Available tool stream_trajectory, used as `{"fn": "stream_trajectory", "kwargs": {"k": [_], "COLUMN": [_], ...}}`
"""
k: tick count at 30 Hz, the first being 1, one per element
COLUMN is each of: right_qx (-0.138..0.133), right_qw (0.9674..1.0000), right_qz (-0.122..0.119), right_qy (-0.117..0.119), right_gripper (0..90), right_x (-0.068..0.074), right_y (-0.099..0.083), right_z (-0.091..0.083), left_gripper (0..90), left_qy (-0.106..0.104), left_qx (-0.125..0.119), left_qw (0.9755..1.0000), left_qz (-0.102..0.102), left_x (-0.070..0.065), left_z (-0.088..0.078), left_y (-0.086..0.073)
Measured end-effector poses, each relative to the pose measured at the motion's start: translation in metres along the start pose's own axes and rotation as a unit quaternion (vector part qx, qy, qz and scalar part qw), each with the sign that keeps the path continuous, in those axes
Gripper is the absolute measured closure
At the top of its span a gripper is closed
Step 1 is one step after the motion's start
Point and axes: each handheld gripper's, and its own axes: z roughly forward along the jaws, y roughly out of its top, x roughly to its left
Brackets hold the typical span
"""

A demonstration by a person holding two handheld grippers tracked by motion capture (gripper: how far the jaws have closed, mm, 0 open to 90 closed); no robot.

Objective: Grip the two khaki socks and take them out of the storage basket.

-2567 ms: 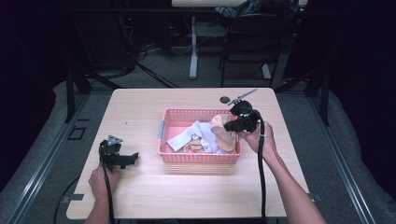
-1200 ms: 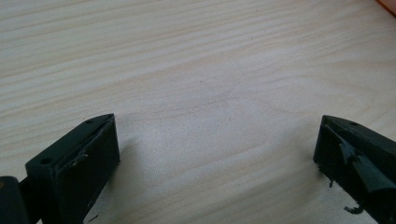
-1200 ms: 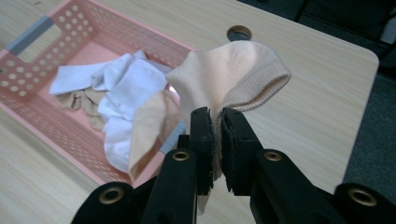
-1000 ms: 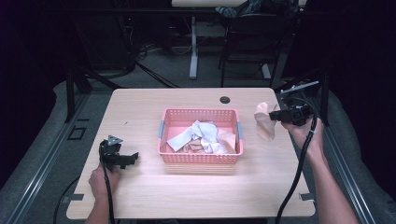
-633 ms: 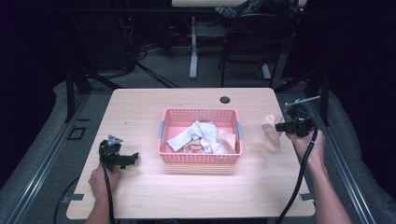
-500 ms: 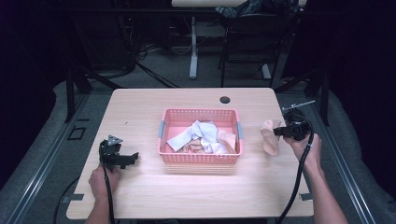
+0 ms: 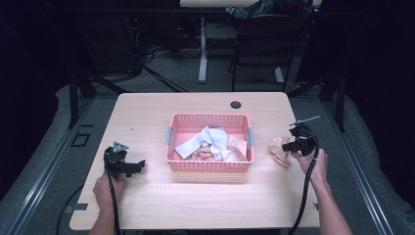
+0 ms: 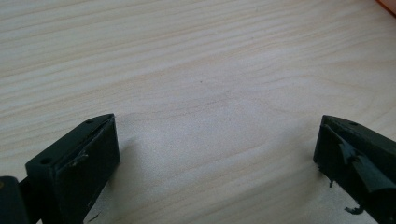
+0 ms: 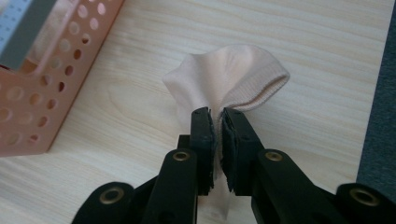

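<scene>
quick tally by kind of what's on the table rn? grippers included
Pink basket: 1
Peach sock outside the basket, clamped in the right gripper: 1
Cloth pile in the basket, white and peach pieces: tangled, cannot count the items
Grippers: 2, right plus the left gripper, jaws wide apart over bare wood
Black round grommet at the table's far edge: 1
Total: 5, plus the pile

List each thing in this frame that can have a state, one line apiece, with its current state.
left gripper: open, nothing between its jaws, low over bare table.
right gripper: shut on the peach sock.
peach sock: pinched, outside the basket, on the table to its right.
pink basket: upright, holds clothes.
white cloth: crumpled, in the basket.
table: bare around the basket.
</scene>
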Motion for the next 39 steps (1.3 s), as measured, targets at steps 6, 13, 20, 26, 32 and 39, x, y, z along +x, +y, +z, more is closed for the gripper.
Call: {"fn": "stream_trajectory", "kwargs": {"k": [6, 13, 20, 26, 32, 39], "right_qx": [-0.022, -0.036, -0.033, -0.036, -0.032, -0.042], "right_qw": [0.9998, 0.9991, 0.9987, 0.9983, 0.9983, 0.9972], "right_qz": [-0.003, -0.019, -0.038, -0.046, -0.047, -0.059], "right_qy": [-0.004, -0.003, -0.004, 0.005, 0.01, 0.02], "right_gripper": [58.4, 35.7, 18.4, 8.2, 2.8, 1.6], "right_x": [0.001, 0.008, 0.017, 0.019, 0.023, 0.034], "right_y": [-0.001, 0.001, 0.005, 0.007, 0.01, 0.019], "right_z": [-0.006, -0.018, -0.026, -0.029, -0.035, -0.046], "left_gripper": [0.0, 0.0, 0.0, 0.0, 0.0, 0.0], "left_qy": [0.001, 0.0, 0.0, 0.0, 0.0, 0.0], "left_qx": [0.001, 0.002, 0.002, 0.002, 0.002, 0.002], "left_qw": [1.0, 1.0, 1.0, 1.0, 1.0, 1.0], "left_qz": [0.0, 0.001, 0.002, 0.001, 0.001, 0.002], "left_x": [0.0, 0.0, 0.0, 0.0, 0.0, 0.0], "left_z": [0.0, 0.0, 0.0, 0.0, 0.0, 0.0], "left_y": [0.0, 0.0, 0.0, 0.0, 0.0, 0.0]}}
